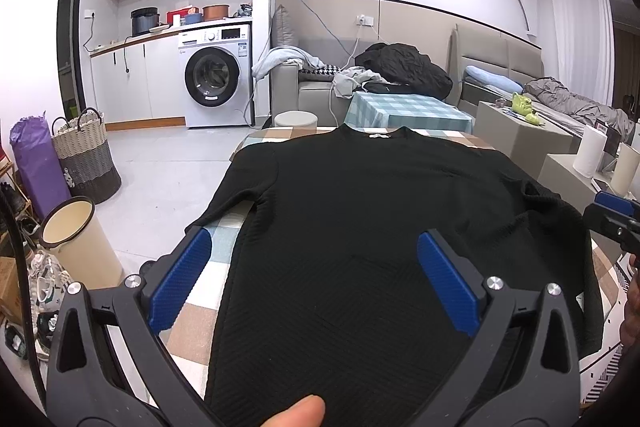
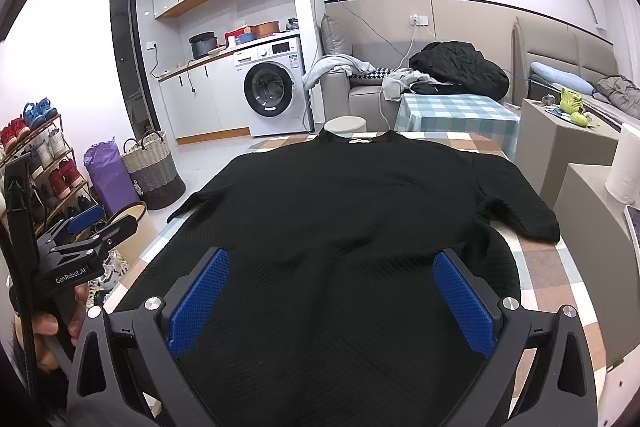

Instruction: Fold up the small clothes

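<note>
Your left gripper (image 1: 314,267) and right gripper (image 2: 330,285) both had jaws spread wide, gripping nothing, above the hem end, probably not touching. The black sweater (image 1: 360,211) lay flat on the checkered table (image 1: 192,311), neckline at the far edge, sleeves out.

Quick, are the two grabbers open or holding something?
Left gripper: open, holding nothing, over the black ribbed knit top.
Right gripper: open, holding nothing.
</note>
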The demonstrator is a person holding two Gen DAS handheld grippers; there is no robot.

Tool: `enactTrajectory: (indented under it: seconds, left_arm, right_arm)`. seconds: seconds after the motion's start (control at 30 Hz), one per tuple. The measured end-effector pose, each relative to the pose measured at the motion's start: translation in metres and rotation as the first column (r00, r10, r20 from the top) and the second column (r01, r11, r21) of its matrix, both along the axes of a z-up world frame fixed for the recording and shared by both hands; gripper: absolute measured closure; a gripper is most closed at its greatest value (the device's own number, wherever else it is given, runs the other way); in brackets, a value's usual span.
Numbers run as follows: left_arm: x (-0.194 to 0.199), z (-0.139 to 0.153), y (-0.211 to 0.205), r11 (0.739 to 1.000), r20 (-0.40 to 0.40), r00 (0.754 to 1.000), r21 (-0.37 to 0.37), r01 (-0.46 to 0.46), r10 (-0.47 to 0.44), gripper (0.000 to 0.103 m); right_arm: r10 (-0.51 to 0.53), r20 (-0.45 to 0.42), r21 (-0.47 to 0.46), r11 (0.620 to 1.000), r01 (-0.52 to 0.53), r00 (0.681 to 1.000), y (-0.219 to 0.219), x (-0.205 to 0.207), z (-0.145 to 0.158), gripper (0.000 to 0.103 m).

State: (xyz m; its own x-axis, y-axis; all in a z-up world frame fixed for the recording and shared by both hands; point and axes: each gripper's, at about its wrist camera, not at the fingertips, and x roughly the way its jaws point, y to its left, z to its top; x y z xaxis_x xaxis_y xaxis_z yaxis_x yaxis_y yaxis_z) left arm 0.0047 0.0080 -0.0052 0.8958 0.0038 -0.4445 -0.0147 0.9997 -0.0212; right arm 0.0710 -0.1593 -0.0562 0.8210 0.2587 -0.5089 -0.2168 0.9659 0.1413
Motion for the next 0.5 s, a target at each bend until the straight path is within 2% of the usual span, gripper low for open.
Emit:
enactTrajectory:
  seconds: [0.5]
  left_arm:
    - [0.0014, 0.0027, -0.0001, 1.0, 0.006, 1.0, 0.001, -0.001, 0.001, 0.001]
  right_arm:
    - [-0.01, 0.009, 0.011, 1.0, 0.01, 1.0, -0.0068, -0.003, 0.0014, 0.0]
